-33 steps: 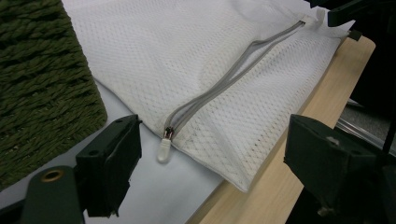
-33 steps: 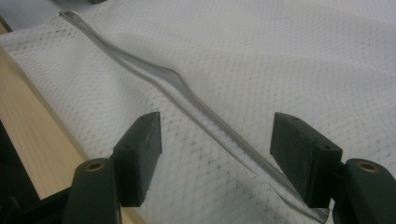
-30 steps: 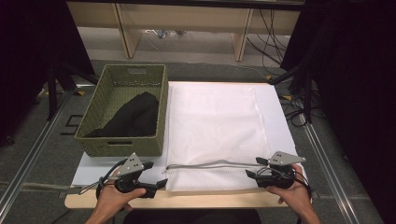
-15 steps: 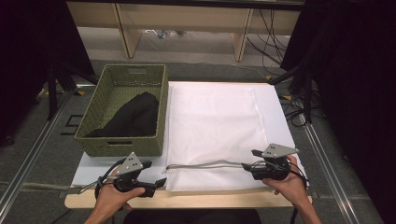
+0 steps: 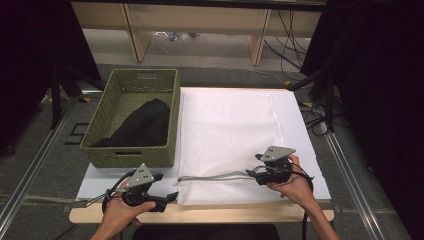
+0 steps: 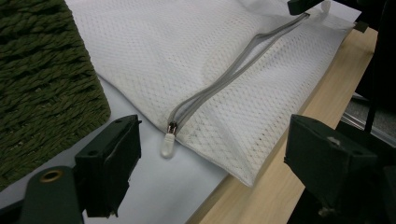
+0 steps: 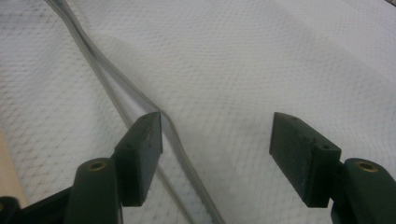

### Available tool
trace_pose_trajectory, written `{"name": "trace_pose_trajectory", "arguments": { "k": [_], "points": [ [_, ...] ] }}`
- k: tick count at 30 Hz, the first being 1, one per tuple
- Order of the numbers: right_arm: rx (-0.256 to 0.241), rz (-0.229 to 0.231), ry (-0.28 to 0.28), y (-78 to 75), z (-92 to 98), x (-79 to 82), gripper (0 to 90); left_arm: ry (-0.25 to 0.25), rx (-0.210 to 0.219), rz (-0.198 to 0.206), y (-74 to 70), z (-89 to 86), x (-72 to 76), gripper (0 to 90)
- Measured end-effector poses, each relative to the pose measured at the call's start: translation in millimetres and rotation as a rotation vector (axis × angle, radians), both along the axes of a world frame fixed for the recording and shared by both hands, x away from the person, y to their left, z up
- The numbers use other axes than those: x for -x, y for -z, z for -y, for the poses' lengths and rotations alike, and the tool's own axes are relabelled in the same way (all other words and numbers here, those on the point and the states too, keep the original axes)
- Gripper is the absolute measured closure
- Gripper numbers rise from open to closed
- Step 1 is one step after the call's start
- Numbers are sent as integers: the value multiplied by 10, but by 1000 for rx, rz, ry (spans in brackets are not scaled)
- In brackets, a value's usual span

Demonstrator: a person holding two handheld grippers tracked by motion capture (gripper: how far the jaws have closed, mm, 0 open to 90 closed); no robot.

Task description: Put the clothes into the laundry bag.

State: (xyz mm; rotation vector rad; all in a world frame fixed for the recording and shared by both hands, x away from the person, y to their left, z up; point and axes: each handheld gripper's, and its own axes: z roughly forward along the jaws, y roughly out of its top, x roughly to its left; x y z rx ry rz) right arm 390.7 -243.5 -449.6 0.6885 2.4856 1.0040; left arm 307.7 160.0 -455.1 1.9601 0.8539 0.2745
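Note:
A white mesh laundry bag (image 5: 227, 135) lies flat on the table, its grey zipper (image 5: 212, 176) running along the near side. In the left gripper view the zipper's white pull (image 6: 167, 146) rests at the bag's corner, just ahead of my open left gripper (image 6: 210, 158). That left gripper (image 5: 167, 197) sits by the bag's near left corner in the high view. My right gripper (image 5: 251, 173) hovers open over the zipper's right part (image 7: 140, 105), its left fingertip (image 7: 144, 140) close to the zipper line. A black garment (image 5: 142, 125) lies in the green wicker basket (image 5: 95, 127).
The basket stands left of the bag on a white sheet (image 5: 97, 182). The table's wooden front edge (image 5: 210, 214) runs just behind both hands. Cables (image 5: 315, 117) lie on the floor at the right, and a metal rail (image 5: 30, 175) runs along the left.
My right gripper has moved forward and left, from the bag's near right corner onto the bag by the zipper. The left gripper has hardly moved.

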Motion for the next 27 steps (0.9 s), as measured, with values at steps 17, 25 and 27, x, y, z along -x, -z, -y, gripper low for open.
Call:
{"name": "trace_pose_trajectory", "arguments": {
  "k": [17, 25, 27],
  "points": [
    [125, -22, -88, 167, -417, -218, 309, 2, -18, 8, -12, -24, -5, 180],
    [218, -26, -93, 224, -417, -237, 319, 8, -25, 8, -7, -29, -11, 180],
    [231, -25, -78, 237, -421, -238, 323, 3, -21, 3, -7, -19, -8, 180]
  ]
}}
